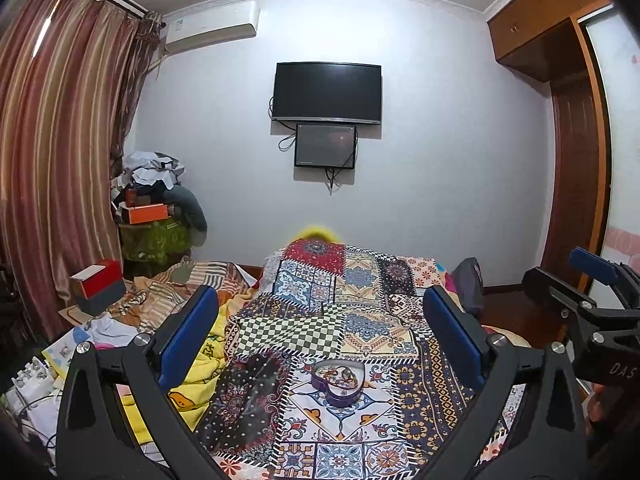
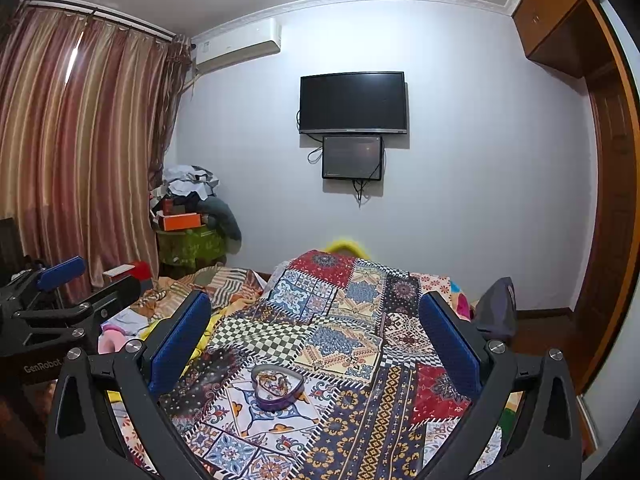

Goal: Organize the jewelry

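Fingers (image 1: pixel 188 336) spread wide on both grippers, heart-shaped jewelry box (image 1: pixel 338 380) on patchwork bedspread (image 1: pixel 360 320); television (image 1: pixel 326 92) on wall

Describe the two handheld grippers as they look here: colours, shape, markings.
Both are alike: the left gripper and right gripper each have two black plastic arms that splay outward, silver round bolts at the joints, and flat blue fingers with textured pads. White lettering marks the bodies: "GenRobot" on the left one seen from the right wrist view, "DAS" on the right one.
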The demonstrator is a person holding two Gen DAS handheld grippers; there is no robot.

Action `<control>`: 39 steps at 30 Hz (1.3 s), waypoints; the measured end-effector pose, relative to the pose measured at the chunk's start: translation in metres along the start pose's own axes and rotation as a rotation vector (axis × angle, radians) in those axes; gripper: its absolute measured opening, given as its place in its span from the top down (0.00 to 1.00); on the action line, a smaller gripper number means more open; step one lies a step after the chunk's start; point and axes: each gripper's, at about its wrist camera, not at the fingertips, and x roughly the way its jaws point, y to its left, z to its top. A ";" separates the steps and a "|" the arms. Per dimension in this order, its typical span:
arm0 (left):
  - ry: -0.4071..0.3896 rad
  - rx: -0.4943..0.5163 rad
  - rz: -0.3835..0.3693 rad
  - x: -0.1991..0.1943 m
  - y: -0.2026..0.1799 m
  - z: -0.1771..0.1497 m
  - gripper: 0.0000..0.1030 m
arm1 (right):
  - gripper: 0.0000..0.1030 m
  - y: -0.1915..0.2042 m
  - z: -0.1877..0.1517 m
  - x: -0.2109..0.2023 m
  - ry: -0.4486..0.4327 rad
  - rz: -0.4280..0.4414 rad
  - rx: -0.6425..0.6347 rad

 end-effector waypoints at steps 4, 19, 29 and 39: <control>0.000 0.000 0.003 0.001 -0.001 0.000 0.01 | 0.00 0.000 0.000 0.000 0.005 0.001 -0.002; 0.003 0.002 -0.019 0.002 -0.002 -0.001 0.01 | 0.00 -0.001 0.000 0.001 0.011 0.000 -0.002; 0.007 0.003 -0.038 0.002 -0.003 0.000 0.01 | 0.00 -0.002 0.001 0.001 0.006 -0.006 0.002; 0.011 0.000 -0.051 0.002 -0.005 0.000 0.01 | 0.00 -0.001 0.000 0.001 0.015 -0.010 0.007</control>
